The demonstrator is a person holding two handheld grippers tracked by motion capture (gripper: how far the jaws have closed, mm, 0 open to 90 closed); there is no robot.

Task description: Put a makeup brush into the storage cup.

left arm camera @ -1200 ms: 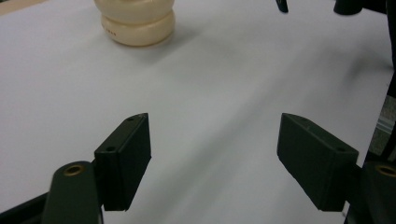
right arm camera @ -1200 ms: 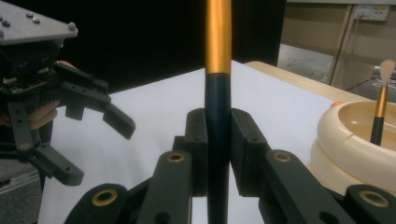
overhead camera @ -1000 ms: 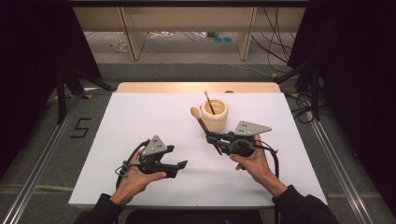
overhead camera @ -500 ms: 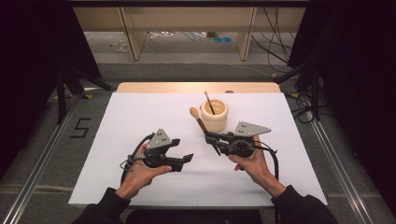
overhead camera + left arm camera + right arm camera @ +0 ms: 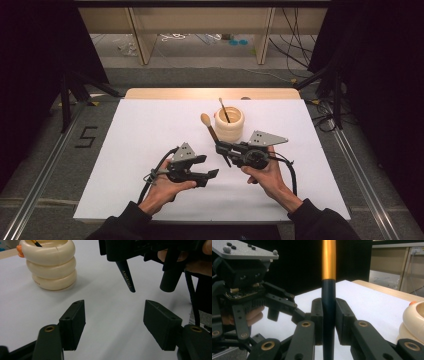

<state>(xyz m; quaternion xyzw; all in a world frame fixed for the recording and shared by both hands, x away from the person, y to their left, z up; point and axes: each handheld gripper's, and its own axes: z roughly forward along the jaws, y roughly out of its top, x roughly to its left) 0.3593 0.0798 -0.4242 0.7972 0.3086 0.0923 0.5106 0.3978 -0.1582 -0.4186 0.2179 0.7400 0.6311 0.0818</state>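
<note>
My right gripper (image 5: 221, 148) is shut on the dark handle of a makeup brush (image 5: 212, 132). The brush's tan head points up and back beside a cream ribbed holder (image 5: 229, 123). In the right gripper view both pads (image 5: 317, 315) clamp the handle (image 5: 328, 290) below its gold ferrule. My left gripper (image 5: 211, 166) sits just left of it, open, and its jaws have just been closing with nothing between them. In the left gripper view the handle's tip (image 5: 127, 277) hangs beyond the gap of my left gripper (image 5: 113, 312). A second brush (image 5: 223, 109) stands in the holder (image 5: 50, 265).
A white sheet (image 5: 150, 125) covers the table, with a wooden edge (image 5: 210, 93) at the back. Dark stands and cables (image 5: 320, 107) flank the table on the floor. A small orange piece (image 5: 19, 251) pokes out beside the holder.
My left gripper has slid right, closer to the right gripper and the brush handle's lower end, and its jaws stand a little narrower. The right hand and brush have kept still.
</note>
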